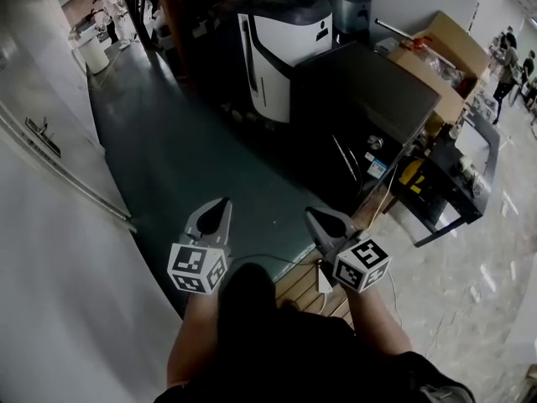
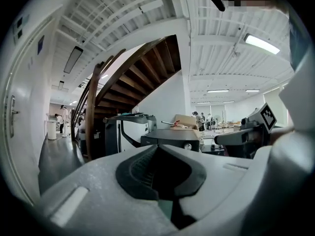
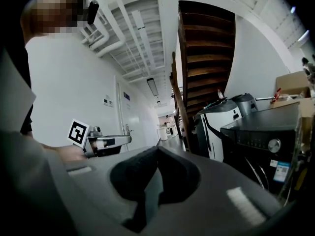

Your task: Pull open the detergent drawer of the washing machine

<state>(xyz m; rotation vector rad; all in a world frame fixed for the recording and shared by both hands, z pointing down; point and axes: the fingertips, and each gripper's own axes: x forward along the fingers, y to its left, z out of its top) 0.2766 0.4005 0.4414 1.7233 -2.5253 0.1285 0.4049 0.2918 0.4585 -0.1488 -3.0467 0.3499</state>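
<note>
Nothing of the task was done yet. The washing machine point(image 1: 366, 99) stood at the right edge of the dark floor point(image 1: 176, 166), well apart from both tools, and no drawer showed pulled out of its front. The left gripper point(image 1: 223, 204) and the right gripper point(image 1: 312, 217) hung near the person's body, each with jaws pressed together on nothing. Approach, grip and pull all remained

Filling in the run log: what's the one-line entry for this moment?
phase: before contact | left gripper: jaws shut, empty | right gripper: jaws shut, empty | washing machine: untouched
</note>
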